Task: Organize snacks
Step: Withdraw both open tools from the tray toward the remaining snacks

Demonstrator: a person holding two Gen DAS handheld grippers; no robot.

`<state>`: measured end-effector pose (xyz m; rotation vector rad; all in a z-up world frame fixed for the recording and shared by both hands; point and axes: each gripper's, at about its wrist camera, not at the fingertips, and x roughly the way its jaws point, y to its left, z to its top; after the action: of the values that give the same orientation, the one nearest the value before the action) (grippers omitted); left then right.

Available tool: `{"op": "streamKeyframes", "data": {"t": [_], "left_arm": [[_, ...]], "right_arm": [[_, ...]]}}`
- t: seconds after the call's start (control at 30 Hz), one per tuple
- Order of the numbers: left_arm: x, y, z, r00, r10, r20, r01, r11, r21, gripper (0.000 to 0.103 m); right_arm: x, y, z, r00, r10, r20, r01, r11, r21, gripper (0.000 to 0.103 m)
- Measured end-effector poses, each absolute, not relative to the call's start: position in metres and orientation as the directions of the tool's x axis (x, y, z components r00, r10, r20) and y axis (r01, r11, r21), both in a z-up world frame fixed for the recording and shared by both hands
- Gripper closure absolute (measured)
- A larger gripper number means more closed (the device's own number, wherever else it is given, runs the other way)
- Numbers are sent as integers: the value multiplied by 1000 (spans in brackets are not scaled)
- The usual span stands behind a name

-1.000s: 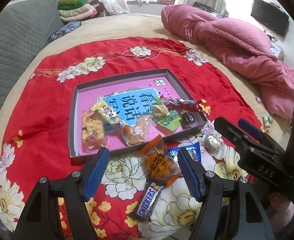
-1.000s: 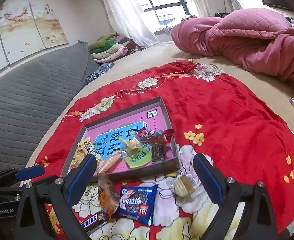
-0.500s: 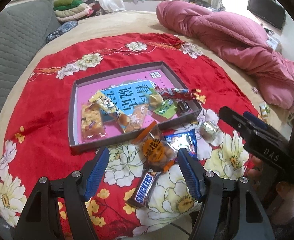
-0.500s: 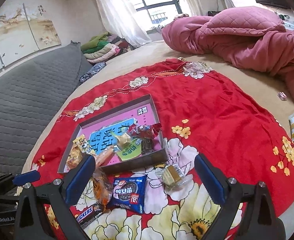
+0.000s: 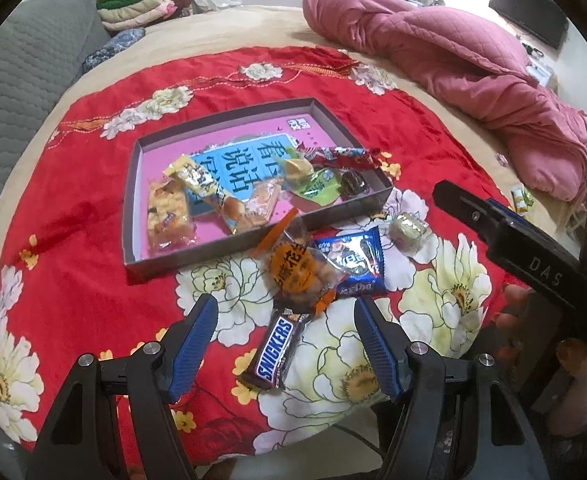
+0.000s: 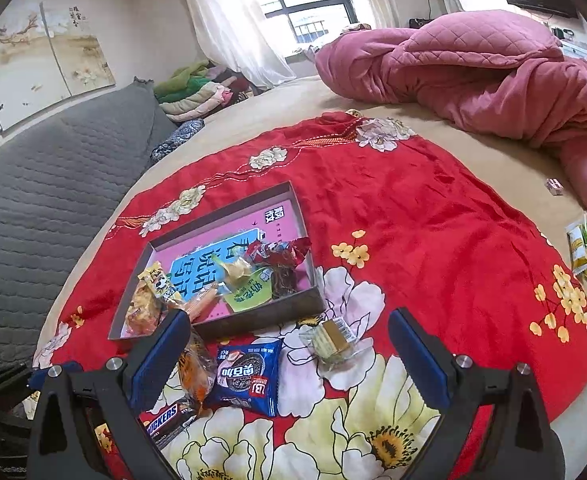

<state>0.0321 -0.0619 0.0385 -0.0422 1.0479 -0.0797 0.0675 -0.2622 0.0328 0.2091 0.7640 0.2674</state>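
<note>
Your tray (image 5: 131, 216) on the red cloth (image 5: 73, 216) already holds several snacks. Four wait just outside its near wall: the orange-labelled pouch (image 5: 297, 270) touching that wall, the blue cookie pack (image 5: 357, 266) beside it, the Snickers bar (image 5: 279, 350) nearer you, the clear-wrapped sweet (image 5: 407, 230) off the tray's corner. Your left gripper (image 5: 285, 340) hangs spread over the Snickers, probably lining up. Your right gripper (image 6: 289, 360) is spread too, empty.

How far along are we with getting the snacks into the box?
Done: several snacks lie in the box. In hand: nothing; left gripper is open above the Snickers, right gripper open too. Left on the cloth: Snickers, orange pack, blue cookie pack, clear-wrapped snack.
</note>
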Motion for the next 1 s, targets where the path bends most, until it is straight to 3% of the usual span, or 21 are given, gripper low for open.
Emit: {"op": "streamKeyframes", "data": {"t": [1.0], "left_arm": [[30, -36, -31, 318, -198, -927, -50, 973, -225, 31]], "right_arm": [[82, -265, -4, 575, 259, -776, -92, 963, 253, 3]]}}
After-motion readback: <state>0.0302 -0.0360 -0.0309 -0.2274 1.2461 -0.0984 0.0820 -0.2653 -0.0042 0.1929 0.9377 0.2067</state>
